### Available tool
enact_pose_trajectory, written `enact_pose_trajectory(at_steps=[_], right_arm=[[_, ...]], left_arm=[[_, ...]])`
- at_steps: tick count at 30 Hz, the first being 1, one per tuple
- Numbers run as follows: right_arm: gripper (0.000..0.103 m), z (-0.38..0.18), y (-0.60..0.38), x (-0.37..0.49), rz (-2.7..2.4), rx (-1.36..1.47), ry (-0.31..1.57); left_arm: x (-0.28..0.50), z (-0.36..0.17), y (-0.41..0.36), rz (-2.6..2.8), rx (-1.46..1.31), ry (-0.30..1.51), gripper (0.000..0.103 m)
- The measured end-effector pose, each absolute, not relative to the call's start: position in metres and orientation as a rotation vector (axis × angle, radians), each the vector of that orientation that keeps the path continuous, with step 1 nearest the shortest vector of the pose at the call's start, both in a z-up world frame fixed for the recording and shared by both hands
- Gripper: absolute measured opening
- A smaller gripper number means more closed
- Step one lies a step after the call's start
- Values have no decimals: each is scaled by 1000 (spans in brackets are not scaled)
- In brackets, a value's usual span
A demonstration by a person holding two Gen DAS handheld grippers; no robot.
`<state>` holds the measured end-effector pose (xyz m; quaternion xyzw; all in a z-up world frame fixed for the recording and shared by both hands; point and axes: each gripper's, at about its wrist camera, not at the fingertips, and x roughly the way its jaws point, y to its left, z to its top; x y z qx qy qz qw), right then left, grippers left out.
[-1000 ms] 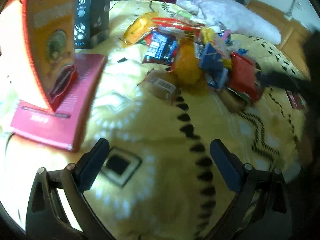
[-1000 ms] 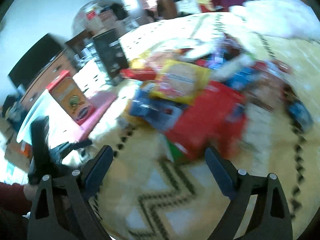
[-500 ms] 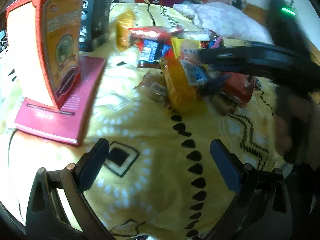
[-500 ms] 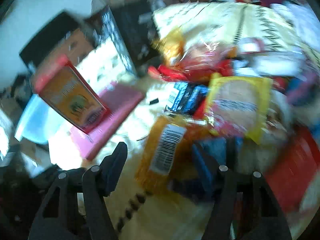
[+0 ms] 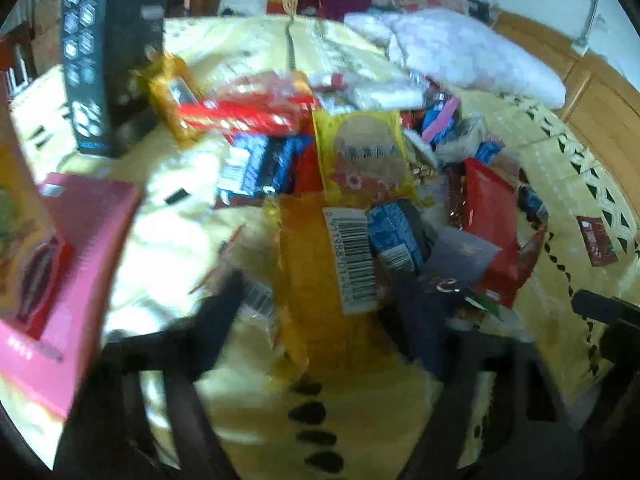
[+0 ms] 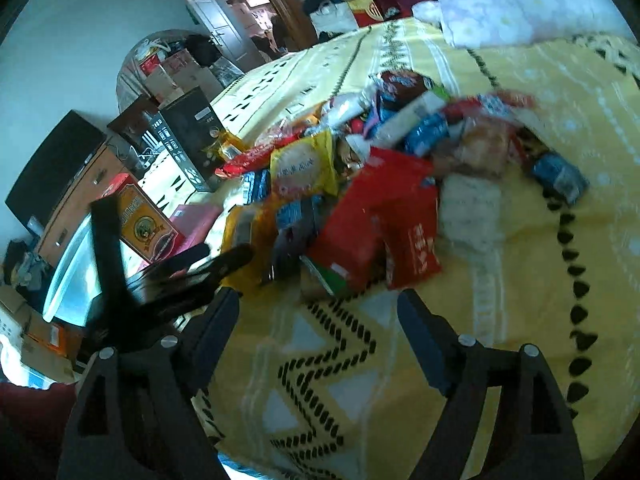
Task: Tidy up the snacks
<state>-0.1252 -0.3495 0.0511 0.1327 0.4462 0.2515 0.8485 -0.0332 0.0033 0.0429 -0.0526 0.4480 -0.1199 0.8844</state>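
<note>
A heap of snack packets (image 5: 360, 184) lies on a yellow patterned blanket (image 5: 360, 420). My left gripper (image 5: 324, 312) has its jaws closing around an orange bag with a barcode label (image 5: 316, 280). The bag lies between the blurred fingers, and I see no firm press of the pads on it. From the right wrist view, the left gripper (image 6: 224, 258) reaches onto that orange bag (image 6: 248, 232). My right gripper (image 6: 320, 320) hovers over bare blanket just short of a red bag (image 6: 376, 224). Its jaws are opening and nothing is between them.
An upright orange box (image 6: 144, 224) stands on a flat pink box (image 5: 80, 248) at the left. A black carton (image 5: 104, 60) stands behind them. A white pillow (image 5: 460, 52) lies at the back right. A small red packet (image 5: 596, 240) lies apart at the right.
My left gripper has moved forward into the heap and its jaws have narrowed around the orange bag. The right gripper has drawn back from over the packets to bare blanket.
</note>
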Motion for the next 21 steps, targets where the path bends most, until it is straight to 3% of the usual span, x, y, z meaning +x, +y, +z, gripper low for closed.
enact_pose_trajectory(at_steps=[3,17,18,21], right_arm=[[84,50,-345,-122,525,287,937],[84,-3,-354,-57,472,120,945],[82,-4,-354,-56,475,125,943],[52,-4,-355,-59,490,149,947]], left_arm=[[-35,46,11,-248,-135,943,44],[-88,66,34,-321,-179,962,43],[-88,69,31,-327,-174,958,43],[-88,79,25,-344,-165,937,43]])
